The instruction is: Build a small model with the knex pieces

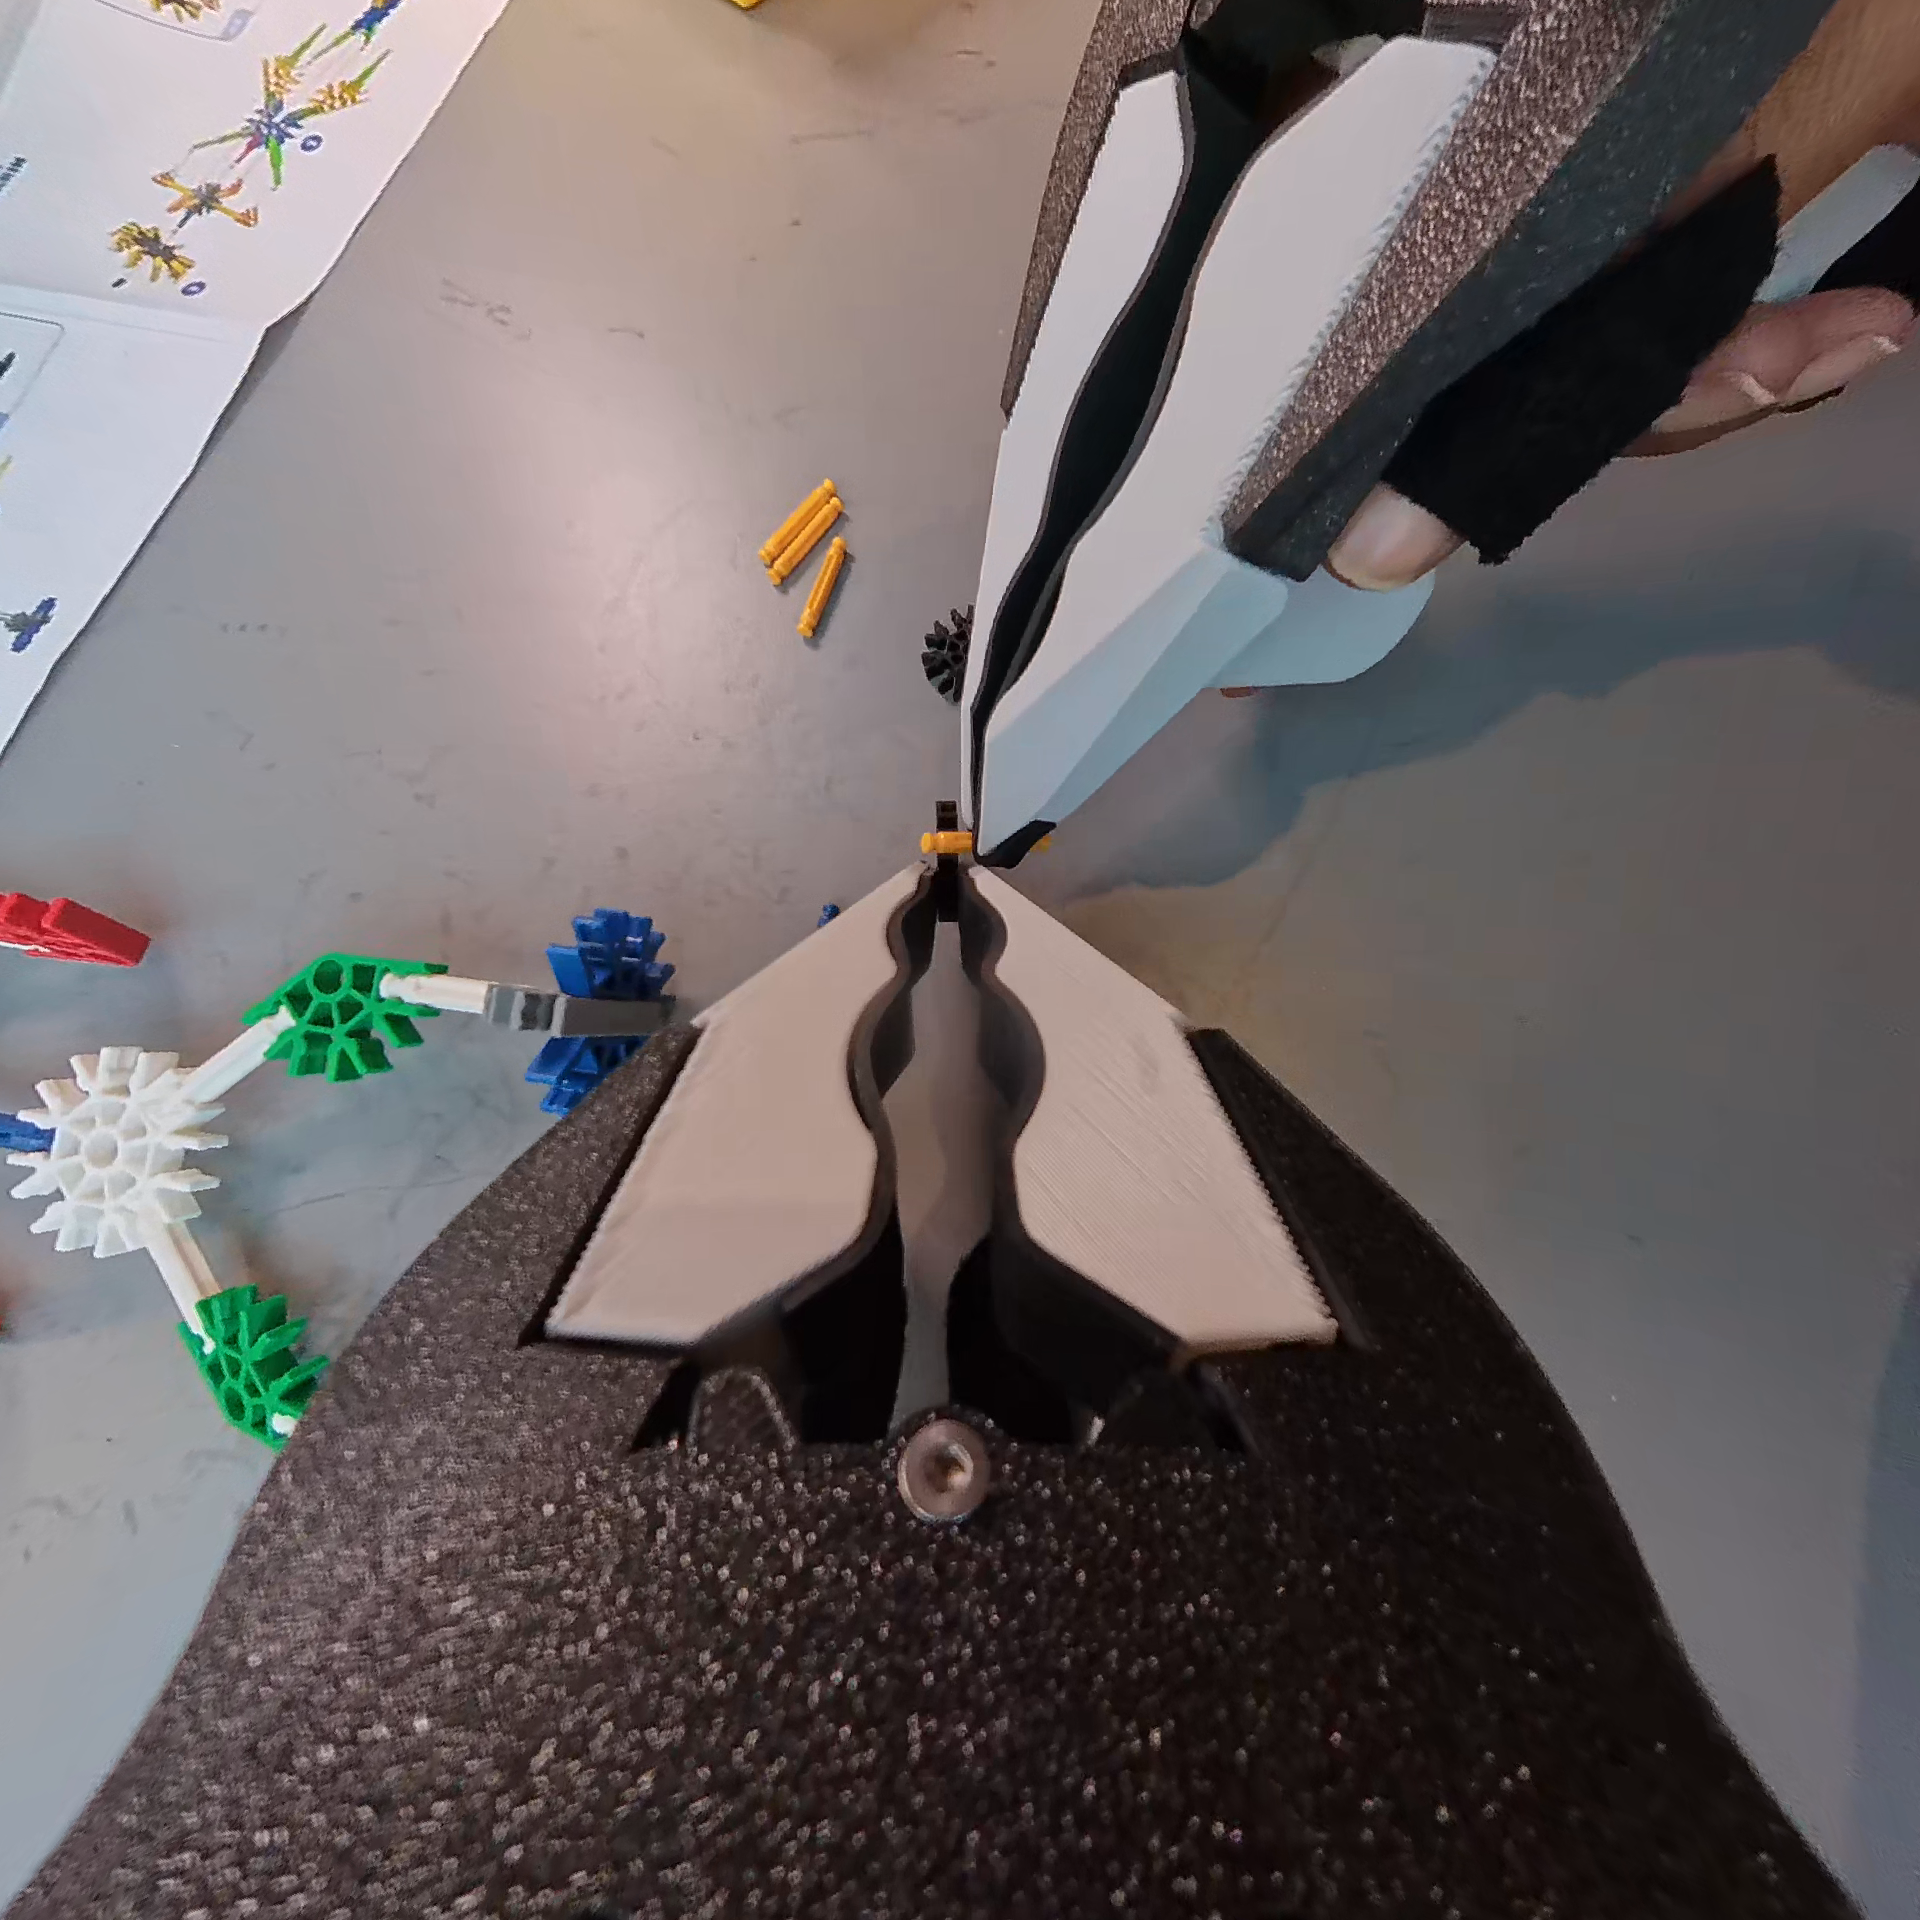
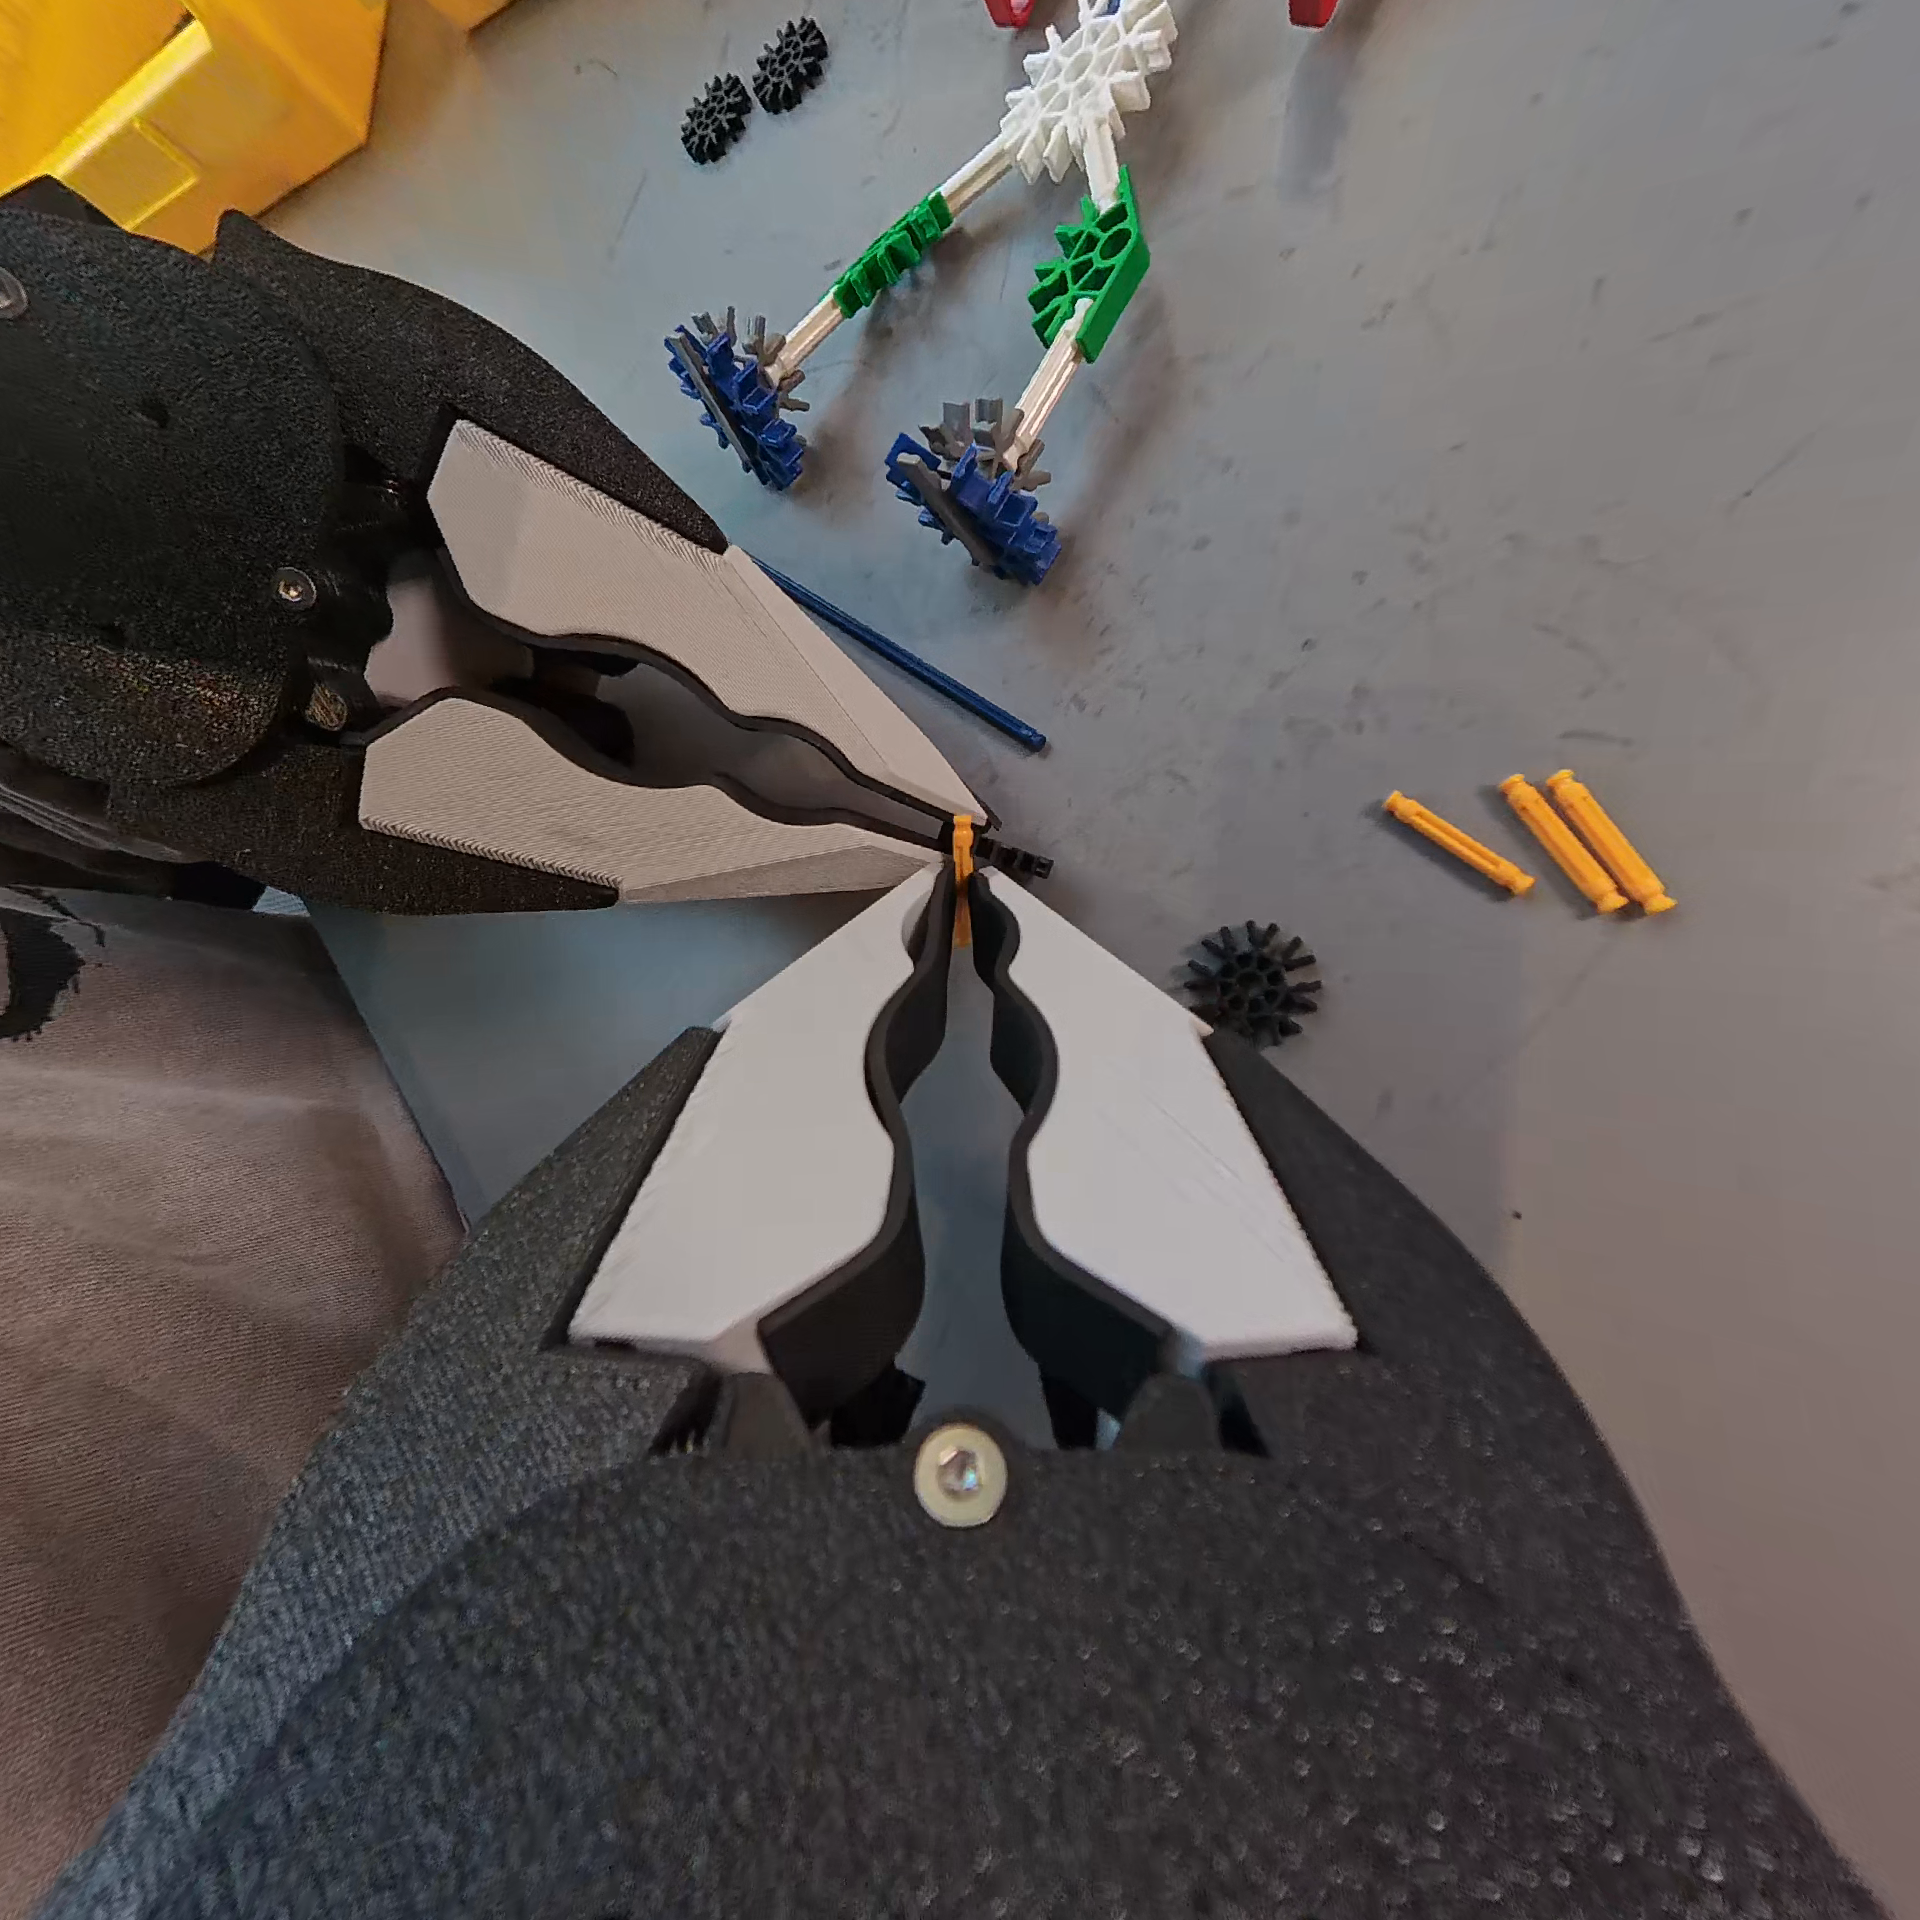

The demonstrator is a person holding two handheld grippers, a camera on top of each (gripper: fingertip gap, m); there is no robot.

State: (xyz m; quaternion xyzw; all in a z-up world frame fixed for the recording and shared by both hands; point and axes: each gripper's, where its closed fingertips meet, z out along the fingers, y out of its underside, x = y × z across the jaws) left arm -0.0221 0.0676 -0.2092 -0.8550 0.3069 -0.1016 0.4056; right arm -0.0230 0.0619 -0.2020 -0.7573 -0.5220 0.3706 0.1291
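Grey counter carries loose plastic pieces; left gripper pinches a small black toothed connector (tip-to-tip), right gripper clamps a short orange rod pushed into it.

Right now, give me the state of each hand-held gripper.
Left hand-held gripper: shut on a small black connector.
Right hand-held gripper: shut on a short yellow rod meeting that connector.

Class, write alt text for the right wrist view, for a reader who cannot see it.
The right gripper pinches a small yellow rod that meets a black connector held by the left gripper. On the grey table beyond lie three loose yellow rods, a black wheel piece and a green, white and blue model.
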